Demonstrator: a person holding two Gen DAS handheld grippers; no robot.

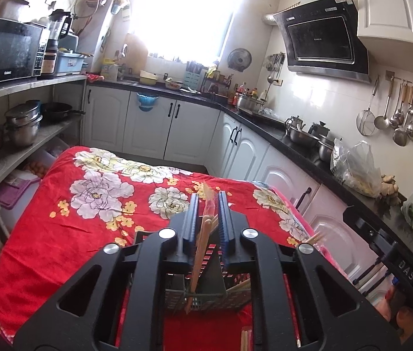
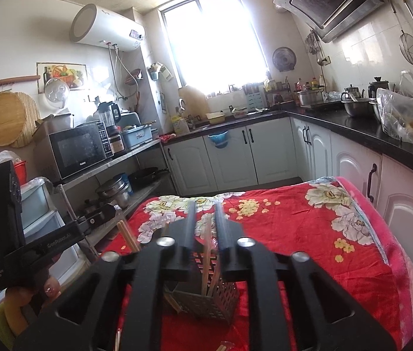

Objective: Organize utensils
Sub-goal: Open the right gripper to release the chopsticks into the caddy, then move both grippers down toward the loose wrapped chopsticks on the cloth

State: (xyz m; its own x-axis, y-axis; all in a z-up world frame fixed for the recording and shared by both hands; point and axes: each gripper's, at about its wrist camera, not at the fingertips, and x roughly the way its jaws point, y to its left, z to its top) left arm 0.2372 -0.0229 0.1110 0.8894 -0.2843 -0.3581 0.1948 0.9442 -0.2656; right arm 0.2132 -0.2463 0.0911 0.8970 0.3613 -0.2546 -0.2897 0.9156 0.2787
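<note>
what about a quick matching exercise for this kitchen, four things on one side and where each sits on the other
Things:
1. microwave
2. chopsticks
3. water heater
4. ladles and strainer

Places:
A. mounted high on the wall left of the window
B. hanging from a wall rail above the black counter
C. on the top shelf of the metal rack
D. between the left tongs, over the perforated utensil holder

Pairs: 1-C, 2-D, 3-A, 4-B

two claws [image 1: 208,204] [image 2: 205,215] – one perforated metal holder [image 2: 206,301].
</note>
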